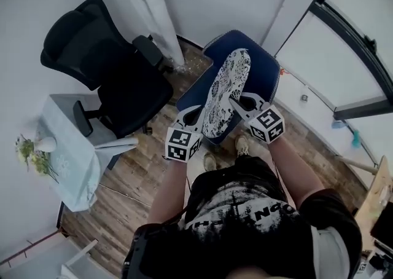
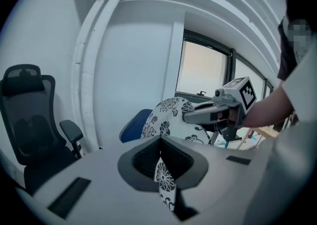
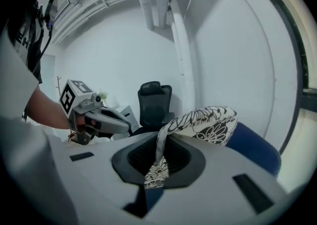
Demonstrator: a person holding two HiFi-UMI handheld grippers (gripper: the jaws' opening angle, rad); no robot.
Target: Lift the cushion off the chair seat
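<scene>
- Presently, the cushion [image 1: 226,90], white with black flowers, is held tilted on edge over the blue chair seat [image 1: 264,66]; whether its far end touches the seat cannot be told.
- One fabric edge is pinched in the closed jaws of the left gripper [image 1: 198,112].
- The opposite edge is clamped by the right gripper [image 1: 236,101].
- A black office chair [image 1: 104,69] and a small table [image 1: 67,167] are seen at the left.

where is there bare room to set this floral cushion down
Free: the blue padded chair seat under the black-and-white floral cushion, and wooden plank floor beside the black office chair. Crowded: the pale cloth-covered side table around its white flower vase.
</scene>
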